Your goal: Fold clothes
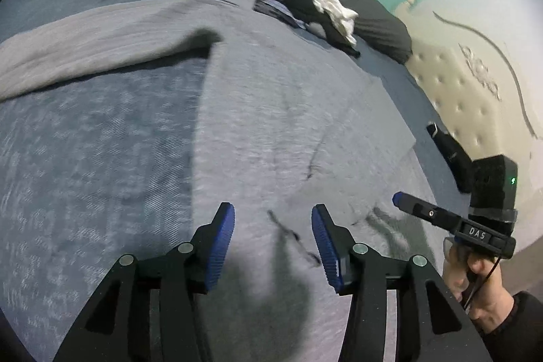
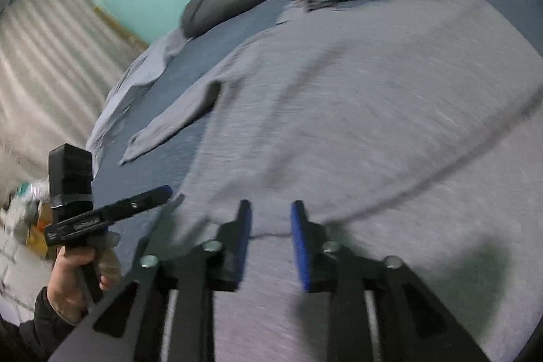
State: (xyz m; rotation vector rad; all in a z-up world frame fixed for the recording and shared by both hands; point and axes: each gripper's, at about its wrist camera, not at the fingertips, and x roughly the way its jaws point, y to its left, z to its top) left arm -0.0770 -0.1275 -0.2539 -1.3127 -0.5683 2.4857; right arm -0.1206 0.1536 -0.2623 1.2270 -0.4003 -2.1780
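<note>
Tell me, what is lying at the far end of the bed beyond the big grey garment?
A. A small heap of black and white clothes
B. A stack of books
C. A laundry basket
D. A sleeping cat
A: a small heap of black and white clothes lies beside the dark pillow, past the spread grey garment.

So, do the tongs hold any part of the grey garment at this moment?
No. The left tongs and the right tongs both stand open above the grey garment spread on the bed, with nothing pinched between their blue pads.
</note>
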